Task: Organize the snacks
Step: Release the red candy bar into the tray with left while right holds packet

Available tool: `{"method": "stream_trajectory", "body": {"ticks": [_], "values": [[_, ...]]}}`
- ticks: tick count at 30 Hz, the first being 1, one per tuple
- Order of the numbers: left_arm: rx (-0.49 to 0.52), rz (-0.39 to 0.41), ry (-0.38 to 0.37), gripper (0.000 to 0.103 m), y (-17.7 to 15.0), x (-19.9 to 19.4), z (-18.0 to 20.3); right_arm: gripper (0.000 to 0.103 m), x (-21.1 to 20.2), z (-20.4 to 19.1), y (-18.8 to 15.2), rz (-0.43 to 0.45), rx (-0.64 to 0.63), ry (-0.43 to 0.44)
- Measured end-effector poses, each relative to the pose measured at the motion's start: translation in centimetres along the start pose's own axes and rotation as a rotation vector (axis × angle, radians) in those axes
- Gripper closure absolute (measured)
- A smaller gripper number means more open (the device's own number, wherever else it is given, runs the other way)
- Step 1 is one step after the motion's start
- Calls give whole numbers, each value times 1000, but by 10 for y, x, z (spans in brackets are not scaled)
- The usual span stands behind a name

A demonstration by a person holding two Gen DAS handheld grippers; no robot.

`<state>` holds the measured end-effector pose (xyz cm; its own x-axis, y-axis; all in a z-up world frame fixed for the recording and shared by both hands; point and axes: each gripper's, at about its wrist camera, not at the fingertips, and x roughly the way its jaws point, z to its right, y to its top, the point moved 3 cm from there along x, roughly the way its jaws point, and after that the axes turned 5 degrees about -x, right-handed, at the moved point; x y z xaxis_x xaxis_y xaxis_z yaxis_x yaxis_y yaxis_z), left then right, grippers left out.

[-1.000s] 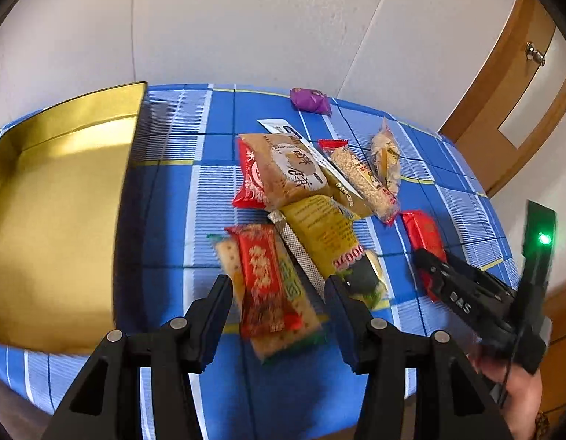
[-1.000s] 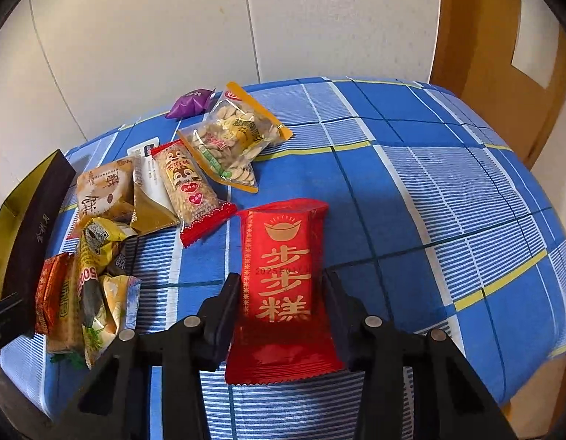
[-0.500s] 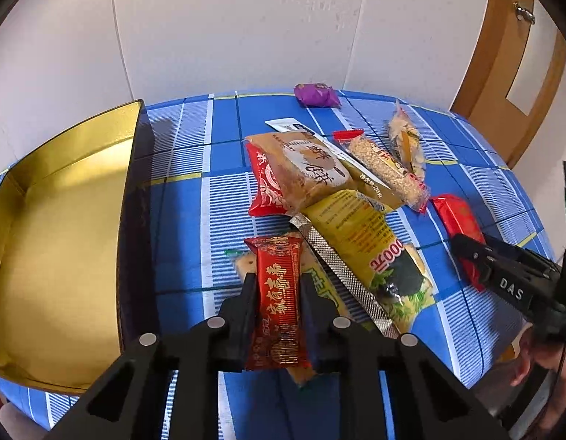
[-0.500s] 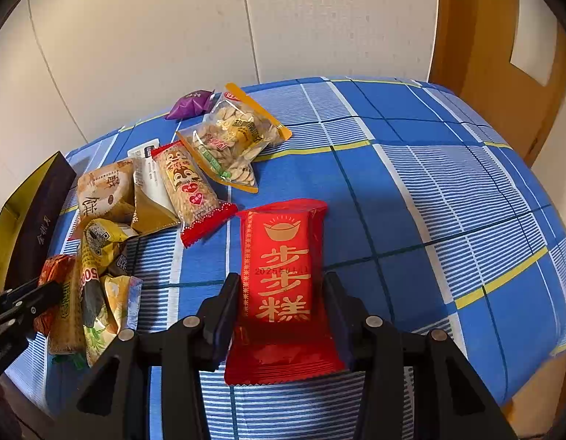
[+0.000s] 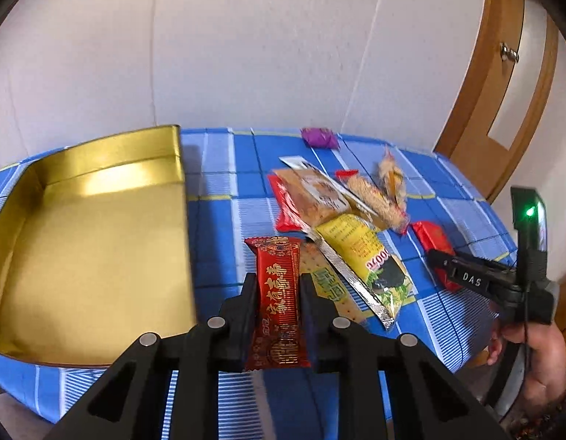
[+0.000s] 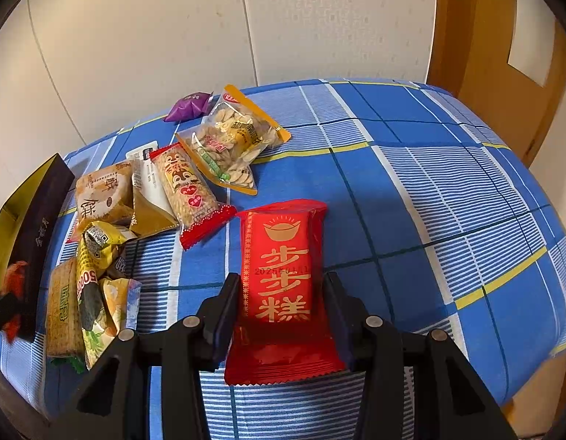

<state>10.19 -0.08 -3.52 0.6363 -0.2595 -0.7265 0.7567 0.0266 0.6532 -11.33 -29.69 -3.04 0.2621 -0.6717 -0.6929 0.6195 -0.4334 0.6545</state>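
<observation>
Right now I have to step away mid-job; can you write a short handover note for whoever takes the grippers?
Left gripper: shut on the dark red patterned snack bar, lifted beside the gold tin.
Right gripper: jaws around the bright red cake packet, which lies on the blue checked tablecloth; grip looks snug.
Done: nothing in the tin so far.
Left: both red packs, then the yellow seaweed pack, cracker pack, peanut bar, seed bag, purple candy and the rest.
</observation>
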Motion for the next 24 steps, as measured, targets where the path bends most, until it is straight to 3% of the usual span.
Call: {"method": "stream_trajectory", "body": {"ticks": [8, 10, 24], "values": [[-40, 44, 75, 81, 15, -20, -53, 59, -4, 7, -1, 19, 39, -8], [-63, 39, 98, 81, 16, -21, -70, 63, -5, 9, -1, 26, 51, -4], [-166, -21, 313, 81, 14, -27, -190, 65, -20, 14, 2, 94, 85, 0]]}}
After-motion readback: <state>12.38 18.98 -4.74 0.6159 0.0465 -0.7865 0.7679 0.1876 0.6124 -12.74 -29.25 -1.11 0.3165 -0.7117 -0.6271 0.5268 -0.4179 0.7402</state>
